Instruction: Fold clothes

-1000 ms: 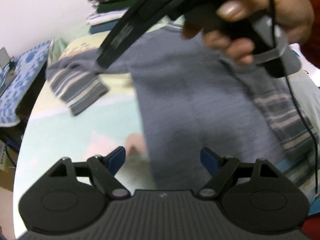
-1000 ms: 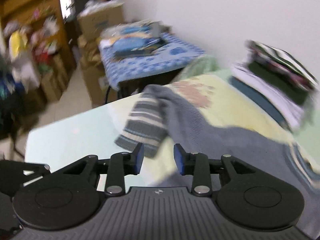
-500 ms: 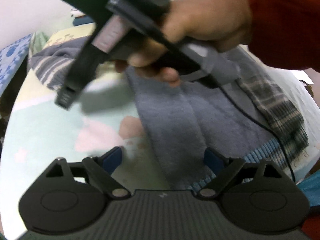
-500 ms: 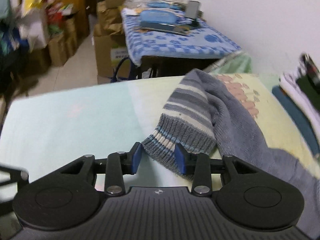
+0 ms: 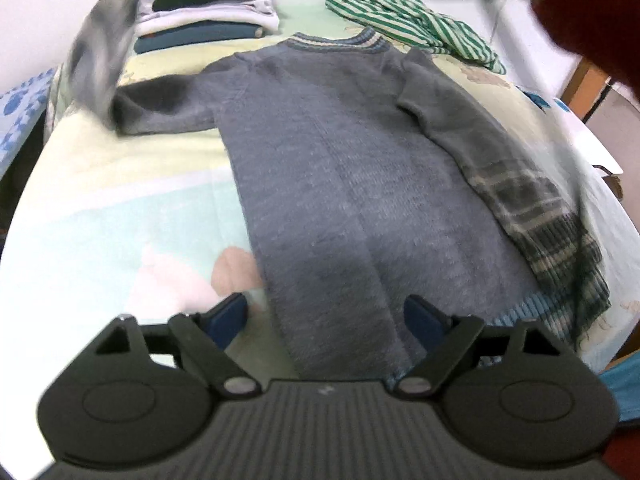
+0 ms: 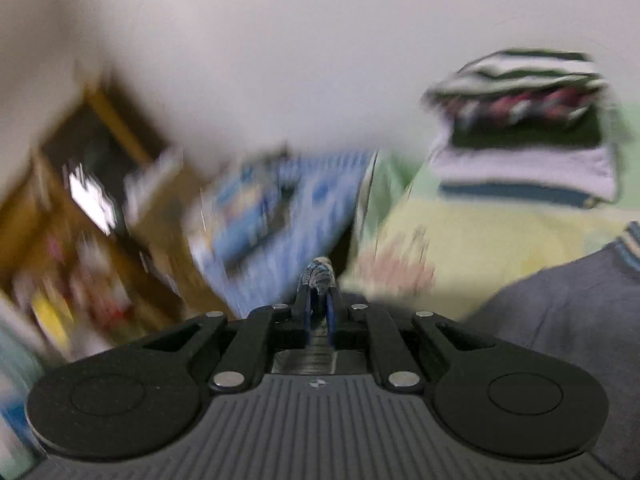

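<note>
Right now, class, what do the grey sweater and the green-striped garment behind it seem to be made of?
Grey sweater: apparently knitted wool or acrylic, matte and fuzzy, with ribbed striped cuffs and collar. Green-striped garment: probably thin woven cotton, smooth and lying crumpled; the exact fibre cannot be told.

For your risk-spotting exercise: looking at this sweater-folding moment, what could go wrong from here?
1. The right gripper pinches only the tip of the cuff, its jaws closing; the knit could slip out as the sleeve lifts.
2. The left gripper hangs open over the sweater, pinning nothing, so the body may drag.
3. The swinging sleeve passes near the stack and might topple it.
</note>
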A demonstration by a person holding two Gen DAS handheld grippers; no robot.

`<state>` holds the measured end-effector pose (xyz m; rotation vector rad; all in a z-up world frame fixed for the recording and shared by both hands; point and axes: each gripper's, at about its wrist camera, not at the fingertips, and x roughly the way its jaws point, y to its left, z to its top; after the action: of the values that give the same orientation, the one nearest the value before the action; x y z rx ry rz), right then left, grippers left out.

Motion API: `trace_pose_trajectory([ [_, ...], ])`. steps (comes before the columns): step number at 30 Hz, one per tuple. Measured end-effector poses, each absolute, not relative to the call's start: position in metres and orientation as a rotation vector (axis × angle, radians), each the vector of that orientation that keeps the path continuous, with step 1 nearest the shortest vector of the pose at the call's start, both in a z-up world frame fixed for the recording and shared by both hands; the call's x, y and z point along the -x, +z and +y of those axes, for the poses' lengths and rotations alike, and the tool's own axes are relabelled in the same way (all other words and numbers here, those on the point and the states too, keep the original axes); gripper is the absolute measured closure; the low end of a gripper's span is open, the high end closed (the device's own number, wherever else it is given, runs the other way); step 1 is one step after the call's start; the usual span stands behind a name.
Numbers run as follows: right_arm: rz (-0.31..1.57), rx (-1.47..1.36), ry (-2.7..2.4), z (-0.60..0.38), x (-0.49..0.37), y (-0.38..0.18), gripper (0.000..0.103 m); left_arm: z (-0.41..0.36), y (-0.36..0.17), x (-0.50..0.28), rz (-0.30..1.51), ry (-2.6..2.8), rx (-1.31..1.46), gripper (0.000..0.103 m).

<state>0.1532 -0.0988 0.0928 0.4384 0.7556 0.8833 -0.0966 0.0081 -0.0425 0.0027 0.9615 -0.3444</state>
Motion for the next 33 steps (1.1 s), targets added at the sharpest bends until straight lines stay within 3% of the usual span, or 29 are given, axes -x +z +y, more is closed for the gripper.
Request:
trace_pose_trajectory([
  [7,0.664,-0.653,0.804,-0.195,-0.175,0.132,0.096,0.001,-0.043,0.091,0.985,-0.268,0.098,0.02],
  [10,0.637,-0.68,0.784,-0.225,-0.18,0.139,0.096,-0.003,-0.041,0.089,0.992,-0.233,0.135,0.029],
  [13,0.625,-0.727,0.773,-0.248,-0.186,0.137,0.096,-0.008,-0.039,0.087,0.998,-0.187,0.128,0.043],
  [16,0.617,-0.755,0.765,-0.264,-0.191,0.135,0.096,-0.012,-0.036,0.087,0.993,-0.136,0.117,0.068],
  [18,0.613,-0.771,0.766,-0.273,-0.193,0.135,0.096,-0.013,-0.033,0.086,0.994,-0.114,0.119,0.093],
  [20,0.606,-0.794,0.769,-0.284,-0.196,0.135,0.096,-0.015,-0.029,0.085,0.993,-0.096,0.131,0.1],
  [33,0.529,-0.907,0.712,-0.366,-0.2,0.134,0.096,-0.064,-0.006,0.089,0.949,-0.086,-0.004,0.102],
])
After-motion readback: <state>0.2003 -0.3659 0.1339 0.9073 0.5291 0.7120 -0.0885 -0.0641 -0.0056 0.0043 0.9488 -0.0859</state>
